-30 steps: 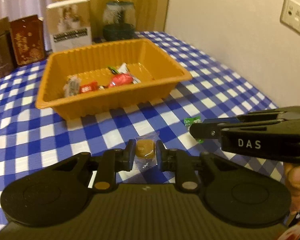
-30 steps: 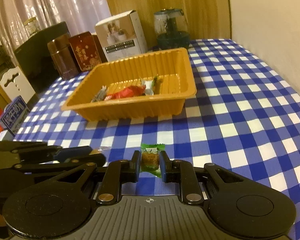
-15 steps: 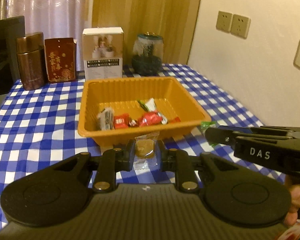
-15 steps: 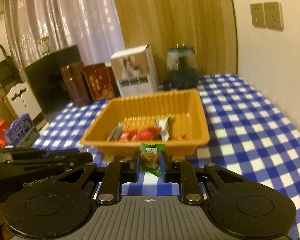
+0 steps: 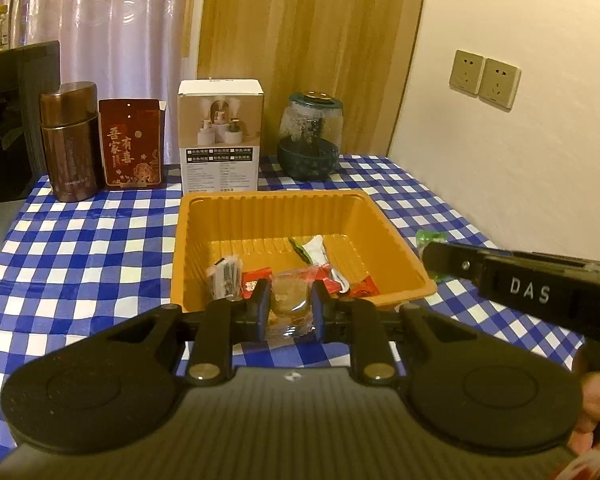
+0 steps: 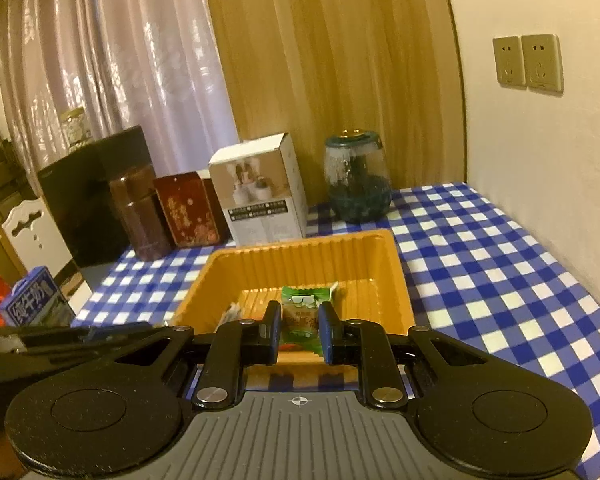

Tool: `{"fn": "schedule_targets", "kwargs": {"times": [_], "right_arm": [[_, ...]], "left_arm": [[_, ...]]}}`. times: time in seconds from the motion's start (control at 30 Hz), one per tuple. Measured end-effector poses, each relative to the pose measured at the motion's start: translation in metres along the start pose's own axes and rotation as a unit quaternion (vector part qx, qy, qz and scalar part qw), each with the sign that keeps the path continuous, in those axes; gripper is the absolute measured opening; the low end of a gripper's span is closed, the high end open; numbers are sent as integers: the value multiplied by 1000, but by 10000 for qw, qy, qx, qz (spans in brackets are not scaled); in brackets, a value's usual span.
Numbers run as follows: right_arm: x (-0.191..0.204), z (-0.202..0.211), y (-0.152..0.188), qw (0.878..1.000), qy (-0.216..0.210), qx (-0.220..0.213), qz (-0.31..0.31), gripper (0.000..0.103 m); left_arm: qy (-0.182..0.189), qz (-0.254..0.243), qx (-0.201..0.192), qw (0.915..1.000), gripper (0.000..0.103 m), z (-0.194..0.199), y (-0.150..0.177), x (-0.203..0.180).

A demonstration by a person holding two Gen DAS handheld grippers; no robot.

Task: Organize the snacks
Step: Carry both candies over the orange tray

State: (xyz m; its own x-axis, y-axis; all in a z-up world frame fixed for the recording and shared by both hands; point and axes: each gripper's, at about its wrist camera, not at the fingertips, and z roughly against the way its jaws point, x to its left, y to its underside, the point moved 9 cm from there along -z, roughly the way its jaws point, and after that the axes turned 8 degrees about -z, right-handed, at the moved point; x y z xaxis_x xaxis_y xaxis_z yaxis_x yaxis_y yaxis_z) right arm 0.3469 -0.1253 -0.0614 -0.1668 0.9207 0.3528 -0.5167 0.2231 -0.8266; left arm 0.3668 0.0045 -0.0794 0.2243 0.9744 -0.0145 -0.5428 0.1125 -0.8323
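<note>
While both tongs hang in the air at the near side of the orange tray, each is clamped on one wrapped snack, and the relation that matters is that the tray's open well lies straight ahead of and below both. The left tongs pinch a clear-wrapped brown candy between their pads, with the wrapper hanging below; in that view the candy sits over the tray's near rim, just above the red and white packets already lying inside. The right tongs grip a green sachet upright, its long axis vertical, also showing against the near part of the tray. From the left camera the right tongs appear off the tray's right corner, so the left pair looks the nearer to a drop. I judge that each needs only a short push forward over the rim before letting go. The tray rests on the blue-checked bench, apart from the boxes and jars at the back.
</note>
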Motion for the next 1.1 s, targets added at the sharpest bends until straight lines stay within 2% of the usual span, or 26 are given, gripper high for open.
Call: {"fn": "schedule_targets", "kwargs": {"times": [0.33,0.57,0.83,1.1], "right_arm": [[0,-22,-15,10000,24,21,-94,20],[-5,-39,-26,9997,115,55,-229,20],[-11,-62,-40,9990,91,85,-426,20],[-8,-99,-45,9976,-37,278,-626,20]], "left_arm": [[1,78,52,10000,19,-16,-10,16],[-58,179,-1,9998,19,-30,-28,34],[-3,228,-30,9997,19,-55,-49,44],[8,331,102,9994,19,-86,-54,57]]}}
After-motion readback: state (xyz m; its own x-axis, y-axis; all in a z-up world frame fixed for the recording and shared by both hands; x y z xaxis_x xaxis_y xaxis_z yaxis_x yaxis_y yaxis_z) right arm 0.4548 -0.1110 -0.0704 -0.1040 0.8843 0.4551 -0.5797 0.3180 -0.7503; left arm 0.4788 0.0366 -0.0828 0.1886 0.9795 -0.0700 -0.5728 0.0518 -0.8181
